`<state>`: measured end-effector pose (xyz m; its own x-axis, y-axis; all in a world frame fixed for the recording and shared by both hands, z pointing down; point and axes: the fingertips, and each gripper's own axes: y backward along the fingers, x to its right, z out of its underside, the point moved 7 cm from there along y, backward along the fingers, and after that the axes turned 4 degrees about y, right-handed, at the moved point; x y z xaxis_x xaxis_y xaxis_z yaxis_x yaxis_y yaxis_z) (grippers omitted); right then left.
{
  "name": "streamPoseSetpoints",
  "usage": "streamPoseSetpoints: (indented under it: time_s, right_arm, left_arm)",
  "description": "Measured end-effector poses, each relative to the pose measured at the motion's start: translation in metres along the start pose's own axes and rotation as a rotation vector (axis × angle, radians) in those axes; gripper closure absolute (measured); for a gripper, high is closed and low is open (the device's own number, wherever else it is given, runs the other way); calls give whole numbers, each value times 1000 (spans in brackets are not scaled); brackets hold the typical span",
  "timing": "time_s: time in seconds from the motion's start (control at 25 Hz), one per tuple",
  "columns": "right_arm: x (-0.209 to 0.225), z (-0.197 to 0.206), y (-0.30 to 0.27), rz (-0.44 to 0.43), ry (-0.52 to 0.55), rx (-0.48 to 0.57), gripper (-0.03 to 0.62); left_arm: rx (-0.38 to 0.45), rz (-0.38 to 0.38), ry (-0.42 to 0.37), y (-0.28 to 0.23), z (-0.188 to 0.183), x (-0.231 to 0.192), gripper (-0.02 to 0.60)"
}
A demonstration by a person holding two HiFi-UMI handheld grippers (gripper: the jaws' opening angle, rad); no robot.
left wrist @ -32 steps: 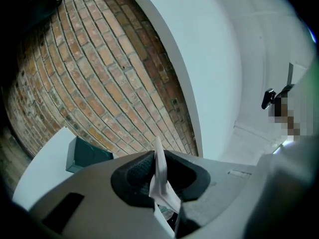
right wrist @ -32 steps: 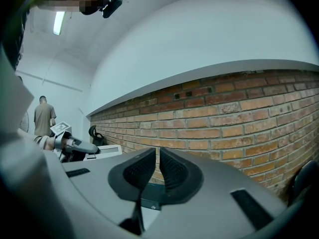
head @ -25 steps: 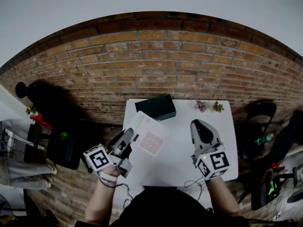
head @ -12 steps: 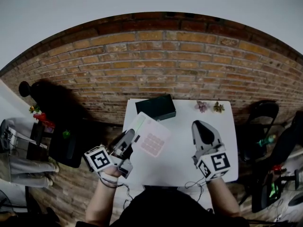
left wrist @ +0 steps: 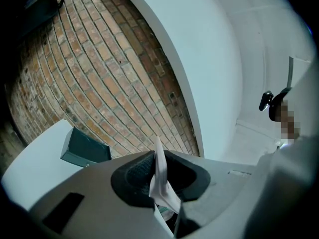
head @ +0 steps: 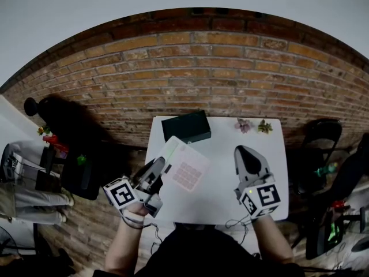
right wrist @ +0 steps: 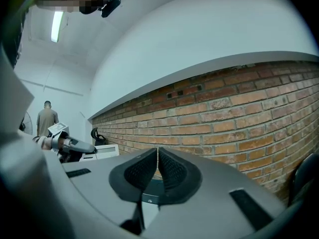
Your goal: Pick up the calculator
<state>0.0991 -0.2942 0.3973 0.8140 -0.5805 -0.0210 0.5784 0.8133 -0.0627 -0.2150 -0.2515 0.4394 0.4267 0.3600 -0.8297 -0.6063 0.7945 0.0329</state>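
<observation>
The calculator point(head: 185, 169), white with pink keys, hangs tilted over the left part of the white table point(head: 230, 195). My left gripper point(head: 161, 169) is shut on its near left edge. In the left gripper view its thin white edge point(left wrist: 159, 180) stands upright between the pads. My right gripper point(head: 247, 153) hovers over the table's right side, apart from the calculator. Its jaws have just been closing and now meet with nothing between them point(right wrist: 157, 158). The right gripper view shows the left gripper point(right wrist: 65, 143) off to its left.
A dark green box point(head: 186, 127) lies at the table's far edge near the brick wall point(head: 190, 68); it also shows in the left gripper view point(left wrist: 84, 147). Two small flower sprigs point(head: 253, 127) sit at the far right corner. A black chair point(head: 320, 137) stands right of the table, dark furniture point(head: 78, 178) to the left.
Both grippers and the calculator stay where they were. The head view has tilted slightly, so the table sits a little higher in the picture.
</observation>
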Motion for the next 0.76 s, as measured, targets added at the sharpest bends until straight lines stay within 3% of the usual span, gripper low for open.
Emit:
streamPoseSetpoints:
  time_s: [0.28,0.76]
  right_arm:
    - [39,14,44,-18,10,-7,582]
    - [82,21,87,-2,33,-27,582]
  left_arm:
    - [15,0,8,-24,55,23,531]
    - [-5,35,32,-61,105,42,531]
